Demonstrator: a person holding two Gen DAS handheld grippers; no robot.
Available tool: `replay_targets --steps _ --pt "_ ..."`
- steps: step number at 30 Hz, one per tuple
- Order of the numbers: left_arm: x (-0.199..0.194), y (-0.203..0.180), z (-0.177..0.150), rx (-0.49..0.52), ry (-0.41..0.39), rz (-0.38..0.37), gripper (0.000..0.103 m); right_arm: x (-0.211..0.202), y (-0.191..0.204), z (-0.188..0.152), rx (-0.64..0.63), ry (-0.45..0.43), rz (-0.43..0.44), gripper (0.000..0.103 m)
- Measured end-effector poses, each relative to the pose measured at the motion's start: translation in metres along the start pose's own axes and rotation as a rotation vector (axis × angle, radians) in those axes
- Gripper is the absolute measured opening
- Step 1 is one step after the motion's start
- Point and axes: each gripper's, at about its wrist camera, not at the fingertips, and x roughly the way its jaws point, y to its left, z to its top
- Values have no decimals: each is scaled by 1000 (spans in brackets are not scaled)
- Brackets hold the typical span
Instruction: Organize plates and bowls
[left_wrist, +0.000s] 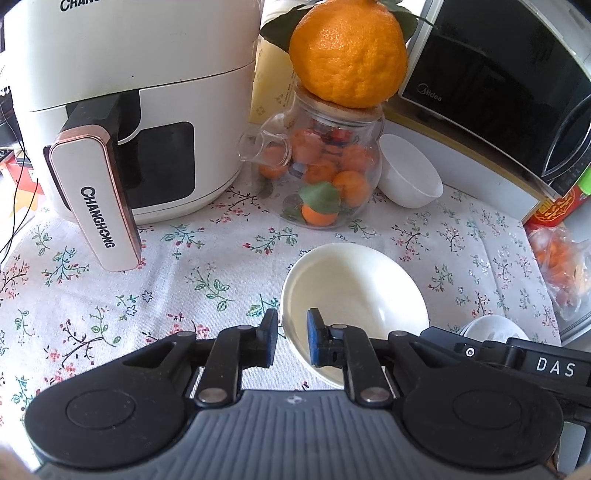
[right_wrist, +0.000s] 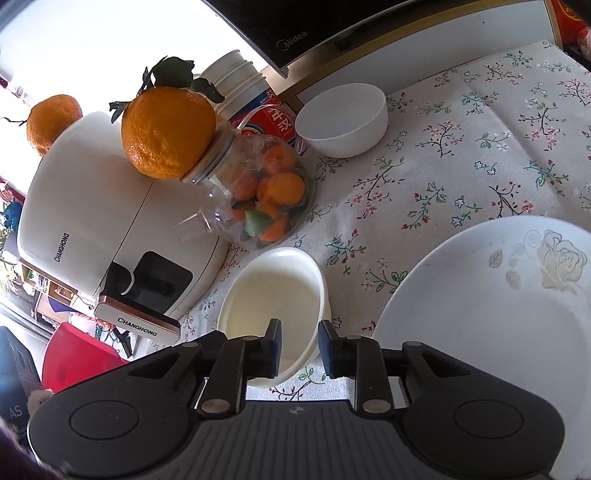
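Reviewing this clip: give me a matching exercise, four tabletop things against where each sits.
1 cream bowl
2 white bowl
3 large orange
4 rose-patterned plate

a on the glass jar's lid
b beside the microwave
c nearest the air fryer's handle
d at the right edge of the right wrist view

Pairs: 1-c, 2-b, 3-a, 4-d

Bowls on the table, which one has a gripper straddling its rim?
The cream bowl in front; the white bowl sits apart, back by the microwave.

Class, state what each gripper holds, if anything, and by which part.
Nothing looks clamped: the left gripper and right gripper each straddle the cream bowl at its rim, pads apart.
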Motion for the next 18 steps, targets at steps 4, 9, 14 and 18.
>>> replay_targets --steps 4,9,14,18 --pt "0 0 0 -1 2 0 20 -1 0 0 4 -3 2 23" --pt "-1 -1 1 -3 -2 2 22 -3 -1 2 12 -8 5 27" --pt "-3 -4 3 6 -12 6 33 -8 -2 5 24 -19 8 40" --pt "-5 -6 5 3 -17 8 51 -12 -5 10 42 -32 6 44"
